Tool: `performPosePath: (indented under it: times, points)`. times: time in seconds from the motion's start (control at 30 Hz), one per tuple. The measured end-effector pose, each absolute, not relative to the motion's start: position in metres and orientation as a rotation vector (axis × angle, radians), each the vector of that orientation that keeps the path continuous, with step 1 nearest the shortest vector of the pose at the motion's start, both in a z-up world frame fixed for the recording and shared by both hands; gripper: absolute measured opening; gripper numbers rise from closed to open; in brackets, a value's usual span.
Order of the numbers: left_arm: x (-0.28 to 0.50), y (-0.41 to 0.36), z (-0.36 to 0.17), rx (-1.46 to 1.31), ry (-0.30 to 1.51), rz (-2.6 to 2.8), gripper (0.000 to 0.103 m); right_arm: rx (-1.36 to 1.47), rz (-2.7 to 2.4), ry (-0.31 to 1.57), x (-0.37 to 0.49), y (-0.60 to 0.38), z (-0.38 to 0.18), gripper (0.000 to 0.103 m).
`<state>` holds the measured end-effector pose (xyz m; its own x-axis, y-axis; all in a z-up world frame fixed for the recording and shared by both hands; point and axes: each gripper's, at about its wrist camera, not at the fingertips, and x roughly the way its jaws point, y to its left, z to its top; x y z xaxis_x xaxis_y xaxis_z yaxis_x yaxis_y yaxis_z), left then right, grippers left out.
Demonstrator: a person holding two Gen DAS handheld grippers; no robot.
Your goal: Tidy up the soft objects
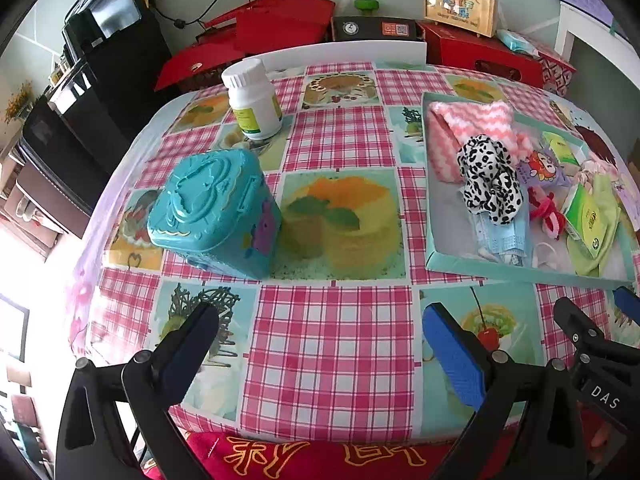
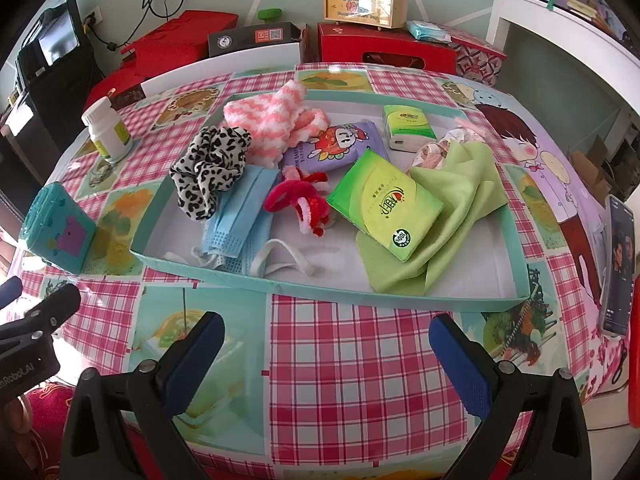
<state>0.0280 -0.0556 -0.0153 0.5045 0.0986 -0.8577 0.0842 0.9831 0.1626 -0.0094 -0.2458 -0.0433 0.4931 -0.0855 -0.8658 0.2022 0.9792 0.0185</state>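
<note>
A shallow teal tray [image 2: 280, 286] [image 1: 430, 184] holds soft things: a pink-and-white fluffy cloth [image 2: 272, 114] [image 1: 472, 120], a leopard-print scrunchie [image 2: 208, 168] [image 1: 490, 184], a blue face mask [image 2: 240, 216] [image 1: 502, 236], a red fuzzy hair tie [image 2: 296, 198], a green cloth [image 2: 452, 200], green tissue packs [image 2: 384, 204] [image 2: 408, 126] and a purple tissue pack [image 2: 340, 146]. My left gripper [image 1: 320, 340] is open and empty over the tablecloth near the front edge. My right gripper [image 2: 326, 354] is open and empty just in front of the tray.
A teal plastic box [image 1: 214, 212] [image 2: 58, 228] and a white pill bottle [image 1: 254, 100] [image 2: 108, 130] stand on the checked tablecloth left of the tray. A phone [image 2: 618, 264] lies at the table's right edge. Red boxes [image 2: 384, 46] line the back.
</note>
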Motion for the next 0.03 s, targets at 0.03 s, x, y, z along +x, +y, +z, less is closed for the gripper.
performPosePath:
  times: [0.03]
  points:
    - [0.0277, -0.0559, -0.0154, 0.194, 1.046, 0.005, 0.102, 0.123, -0.175, 1.041, -0.0094, -0.2458, -0.0433, 0.103]
